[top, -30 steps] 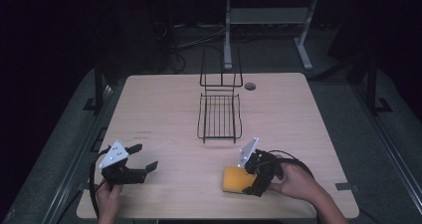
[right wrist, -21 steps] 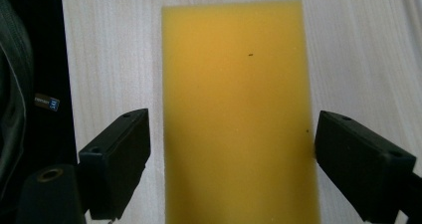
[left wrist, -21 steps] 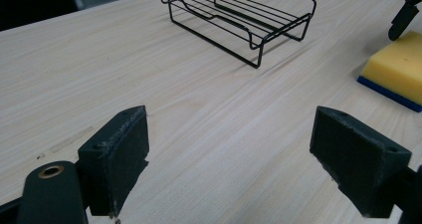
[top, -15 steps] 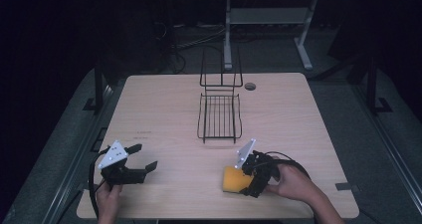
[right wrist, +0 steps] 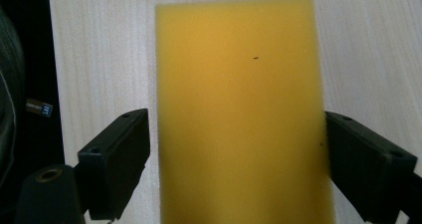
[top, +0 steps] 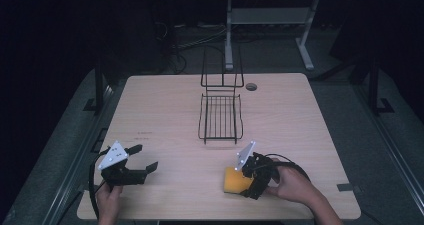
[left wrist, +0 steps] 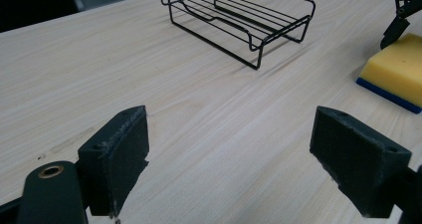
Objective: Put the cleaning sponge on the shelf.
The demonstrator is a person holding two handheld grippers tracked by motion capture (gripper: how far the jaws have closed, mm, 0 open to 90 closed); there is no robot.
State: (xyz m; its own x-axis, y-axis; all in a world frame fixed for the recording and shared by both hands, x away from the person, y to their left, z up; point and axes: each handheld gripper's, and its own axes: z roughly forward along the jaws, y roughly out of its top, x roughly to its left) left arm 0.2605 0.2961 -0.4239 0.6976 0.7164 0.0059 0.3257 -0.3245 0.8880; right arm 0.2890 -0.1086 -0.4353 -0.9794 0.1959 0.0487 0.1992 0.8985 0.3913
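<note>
A: Pale wooden table (top: 165,115), dark room, high view: black wire rack (top: 220,116) at centre; left gripper (top: 141,160) at the near left, jaws wide. Sponge?

B: Yellow rectangular sponge (top: 235,180) lies flat near right, at right gripper (top: 245,184).

A: Left gripper view: jaws wide over bare wood.

B: Right gripper view: jaws wide, flanking sponge (right wrist: 241,114); right pad touching, left pad just apart.

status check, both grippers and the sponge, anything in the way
Left gripper open, idle over bare table. Right gripper open, jaws either side of the yellow sponge, not yet closed. Sponge flat on the table; wire rack stands apart, nothing in the way.
</note>
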